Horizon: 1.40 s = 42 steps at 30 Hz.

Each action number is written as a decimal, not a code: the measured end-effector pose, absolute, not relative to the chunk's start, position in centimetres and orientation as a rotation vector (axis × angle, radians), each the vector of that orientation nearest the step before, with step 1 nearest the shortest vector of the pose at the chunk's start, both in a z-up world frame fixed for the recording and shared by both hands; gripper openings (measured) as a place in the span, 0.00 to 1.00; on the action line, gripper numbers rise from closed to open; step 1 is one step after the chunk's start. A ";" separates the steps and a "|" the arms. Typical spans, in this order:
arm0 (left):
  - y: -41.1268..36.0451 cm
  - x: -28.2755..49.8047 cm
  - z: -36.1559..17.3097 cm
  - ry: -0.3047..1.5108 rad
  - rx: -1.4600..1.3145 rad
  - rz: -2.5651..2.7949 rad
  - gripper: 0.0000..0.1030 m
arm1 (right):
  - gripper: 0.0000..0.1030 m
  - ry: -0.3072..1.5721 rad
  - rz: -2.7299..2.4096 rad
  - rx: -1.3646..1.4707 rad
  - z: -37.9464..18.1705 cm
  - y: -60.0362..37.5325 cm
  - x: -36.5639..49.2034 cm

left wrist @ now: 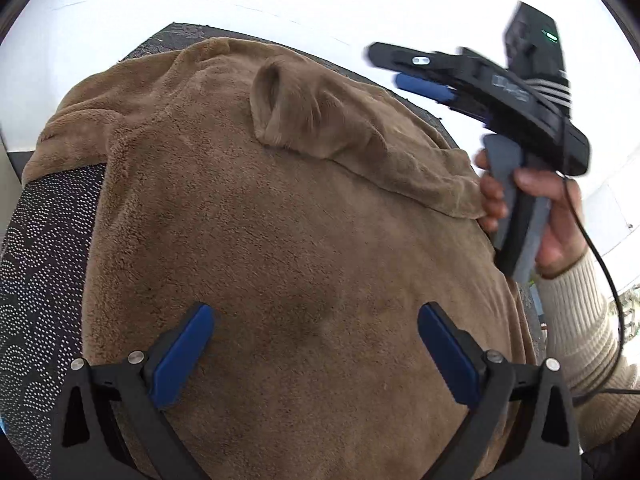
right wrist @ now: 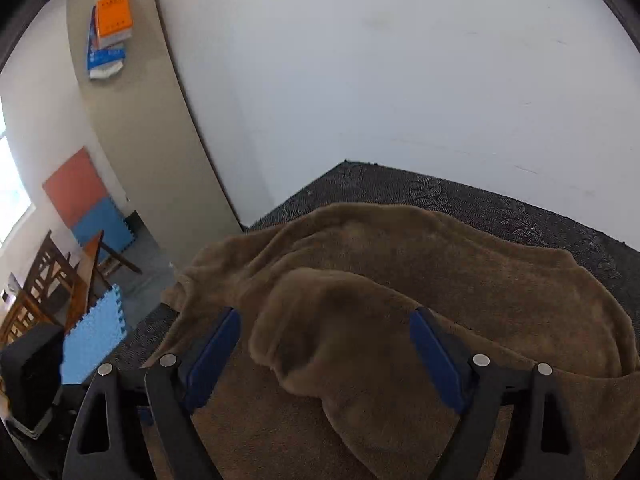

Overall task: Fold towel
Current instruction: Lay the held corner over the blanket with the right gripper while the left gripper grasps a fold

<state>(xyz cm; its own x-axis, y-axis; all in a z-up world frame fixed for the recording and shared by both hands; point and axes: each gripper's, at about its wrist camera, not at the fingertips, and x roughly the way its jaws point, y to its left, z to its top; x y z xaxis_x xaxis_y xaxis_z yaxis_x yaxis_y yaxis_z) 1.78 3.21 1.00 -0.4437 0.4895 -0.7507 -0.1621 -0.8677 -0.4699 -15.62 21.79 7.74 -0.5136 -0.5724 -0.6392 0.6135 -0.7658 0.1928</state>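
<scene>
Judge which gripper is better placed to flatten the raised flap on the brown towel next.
Probably the right gripper. Its open jaws frame the raised flap of the towel. The left gripper, also open, hangs over flat towel, with the flap farther ahead.

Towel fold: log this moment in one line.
towel: brown, rumpled, corner flopped over | left gripper: open above it | right gripper: open, nothing held

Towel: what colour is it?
Plain tan-brown towel, no pattern; clearest in the left wrist view.
</scene>
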 end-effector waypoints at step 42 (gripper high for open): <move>1.5 -16.6 6.2 -0.714 -1.158 2.301 0.07 | 0.86 -0.140 -2.921 0.817 7.4 46.3 -4.6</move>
<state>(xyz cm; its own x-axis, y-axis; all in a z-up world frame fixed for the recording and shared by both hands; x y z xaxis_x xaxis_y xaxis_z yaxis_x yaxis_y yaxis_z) -16.55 1.55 6.16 -0.5373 0.6076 -0.5849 -0.1701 -0.7573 -0.6305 -4.63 46.34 7.43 -0.8502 -0.1259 -0.5112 0.0763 -0.9902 0.1170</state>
